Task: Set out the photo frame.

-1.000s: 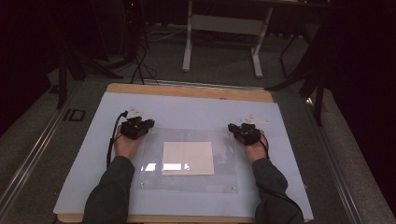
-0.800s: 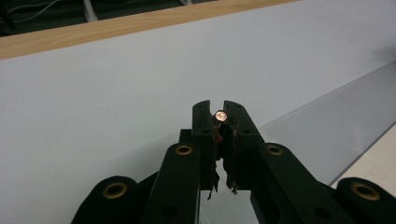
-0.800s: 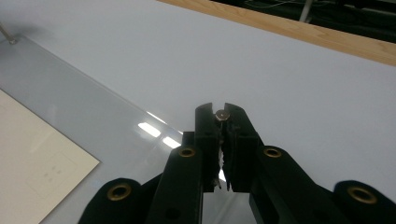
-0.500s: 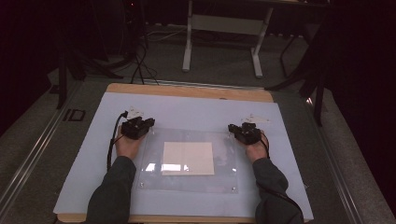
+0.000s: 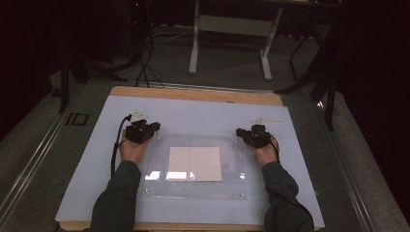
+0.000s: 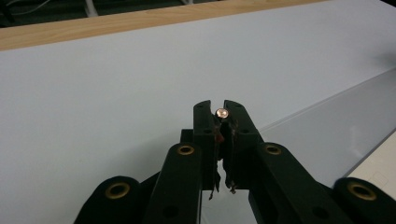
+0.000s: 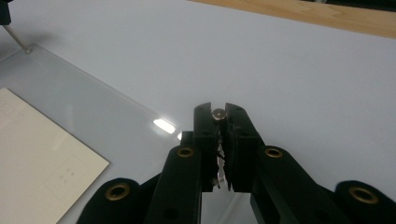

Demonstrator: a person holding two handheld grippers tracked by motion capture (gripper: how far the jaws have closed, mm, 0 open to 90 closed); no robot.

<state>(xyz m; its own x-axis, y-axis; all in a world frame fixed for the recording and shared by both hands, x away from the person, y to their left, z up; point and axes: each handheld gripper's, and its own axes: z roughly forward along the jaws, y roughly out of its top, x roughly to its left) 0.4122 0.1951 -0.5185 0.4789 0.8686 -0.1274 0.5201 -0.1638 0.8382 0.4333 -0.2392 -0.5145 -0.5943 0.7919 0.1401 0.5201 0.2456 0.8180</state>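
High view shows me a clear sheet on the pale tabletop, a cream card under it. My left claw sits at the sheet's far left corner, jaws pinched on a copper screw. My right claw, at the far right corner, is clamped on a grey screw.

Pale blue mat, cream card, black tools, perhaps copper-coloured screw.
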